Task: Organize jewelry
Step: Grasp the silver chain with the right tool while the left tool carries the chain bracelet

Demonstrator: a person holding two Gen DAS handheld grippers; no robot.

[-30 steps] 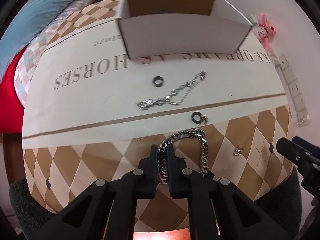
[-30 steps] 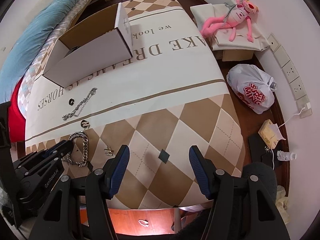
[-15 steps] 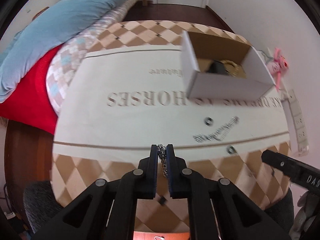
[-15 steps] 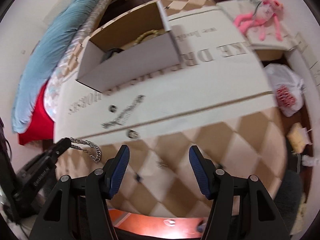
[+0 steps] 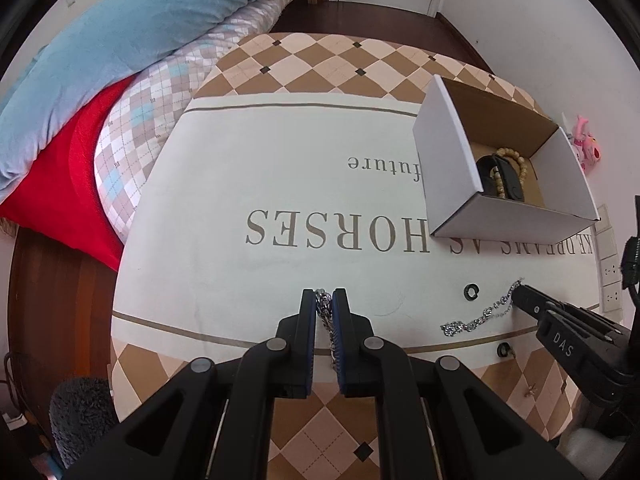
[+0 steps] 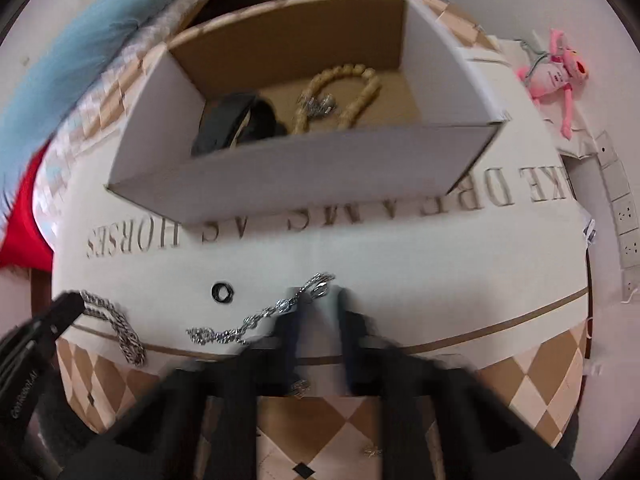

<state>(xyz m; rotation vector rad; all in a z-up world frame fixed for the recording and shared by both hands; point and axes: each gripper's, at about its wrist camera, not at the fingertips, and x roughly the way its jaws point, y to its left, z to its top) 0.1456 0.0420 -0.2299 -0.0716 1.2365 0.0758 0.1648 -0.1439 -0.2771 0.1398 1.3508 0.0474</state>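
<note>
A thick silver chain (image 5: pixel 323 308) hangs from my left gripper (image 5: pixel 324 300), which is shut on it above the tablecloth; the right wrist view shows this chain (image 6: pixel 120 324) dangling at the left. A thin silver chain (image 6: pixel 256 318) lies on the white band of the cloth. My right gripper (image 6: pixel 318 300) is blurred, with its jaws closing around the chain's far end and a gap still between them. A white cardboard box (image 6: pixel 280 176) holds a wooden bead bracelet (image 6: pixel 360 84), a black band (image 6: pixel 236 120) and a small silver piece (image 6: pixel 318 104).
A black ring (image 6: pixel 223 292) lies beside the thin chain. Another ring (image 5: pixel 505 349) and a small silver earring (image 5: pixel 531 391) lie on the chequered part. Beyond the table are a bed with a blue duvet (image 5: pixel 120 40), a red pillow (image 5: pixel 68 184) and a pink toy (image 6: pixel 556 72).
My left gripper has lifted the thick chain off the cloth and carried it left. My right gripper has moved over to the thin chain's end, and its jaws have narrowed.
</note>
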